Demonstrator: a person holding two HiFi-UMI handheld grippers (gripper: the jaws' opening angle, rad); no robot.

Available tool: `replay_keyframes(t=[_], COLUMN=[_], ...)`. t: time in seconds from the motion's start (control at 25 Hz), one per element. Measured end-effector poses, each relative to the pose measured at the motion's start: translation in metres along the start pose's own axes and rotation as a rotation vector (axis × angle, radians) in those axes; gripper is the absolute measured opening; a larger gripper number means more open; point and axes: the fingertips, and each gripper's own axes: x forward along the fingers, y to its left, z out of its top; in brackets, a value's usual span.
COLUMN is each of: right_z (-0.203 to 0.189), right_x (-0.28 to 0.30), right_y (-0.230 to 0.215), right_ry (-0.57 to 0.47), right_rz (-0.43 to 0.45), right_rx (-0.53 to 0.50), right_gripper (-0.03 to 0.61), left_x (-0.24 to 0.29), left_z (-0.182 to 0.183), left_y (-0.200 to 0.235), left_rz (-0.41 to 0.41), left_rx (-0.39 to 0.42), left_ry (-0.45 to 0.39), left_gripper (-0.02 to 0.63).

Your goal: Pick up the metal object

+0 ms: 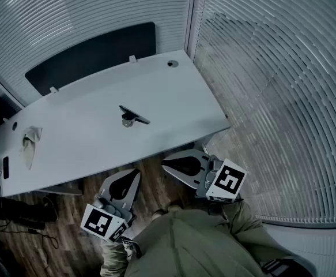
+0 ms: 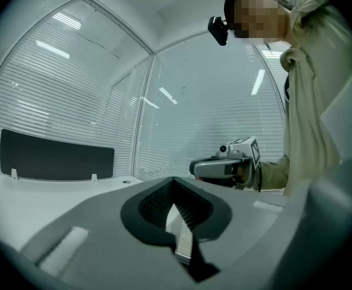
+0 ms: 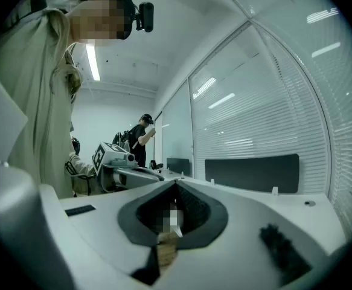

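Head view: the metal object point(image 1: 132, 117) lies near the middle of the white desk point(image 1: 87, 149), well apart from both grippers. It is a dark flat bar on a short round foot. Its long axis runs slantwise across the desk, one end pointing to the desk's far left, the other to its near right. A crumpled cloth point(image 1: 30, 142) lies towards the desk's left end, and a dark panel point(image 1: 93, 56) stands along its far edge. The left gripper point(image 1: 134, 173) and the right gripper point(image 1: 165, 165) hang just off the desk's near edge, over the wooden floor point(image 1: 70, 235). Each carries a cube with a black-and-white square marker; no lettering can be read.

Left gripper view: the jaws are pressed together at their tips with nothing between them. Past them the right gripper point(image 2: 195, 168) hovers beside the desk point(image 2: 19, 192), marker cube on top, and the dark panel point(image 2: 55, 156) stands at the desk's back.

Right gripper view: the jaws are fully closed and empty. The left gripper point(image 3: 153, 174) shows at the desk's side. A second person point(image 3: 140, 139) stands well beyond the desk.
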Motion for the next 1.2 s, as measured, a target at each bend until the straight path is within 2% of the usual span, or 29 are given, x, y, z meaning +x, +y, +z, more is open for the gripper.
replay_keyframes(t=[0.28, 0.64, 1.2], right_z=[0.004, -0.011, -0.015], right_x=[-0.003, -0.001, 0.069], right_y=[-0.018, -0.040, -0.119], right_ry=[-0.008, -0.034, 0.016], right_rz=[-0.003, -0.018, -0.111], right_rx=[0.022, 0.078, 0.112], right_gripper=[0.005, 0.005, 0.005], left_x=[0.012, 0.019, 0.056], left_z=[0.006, -0.012, -0.008], left_y=[0.006, 0.022, 0.120], left_rz=[0.022, 0.055, -0.028], left_rx=[-0.007, -0.028, -0.050], left_ry=[0.005, 0.030, 0.037], left_gripper=[0.006, 0.006, 0.006])
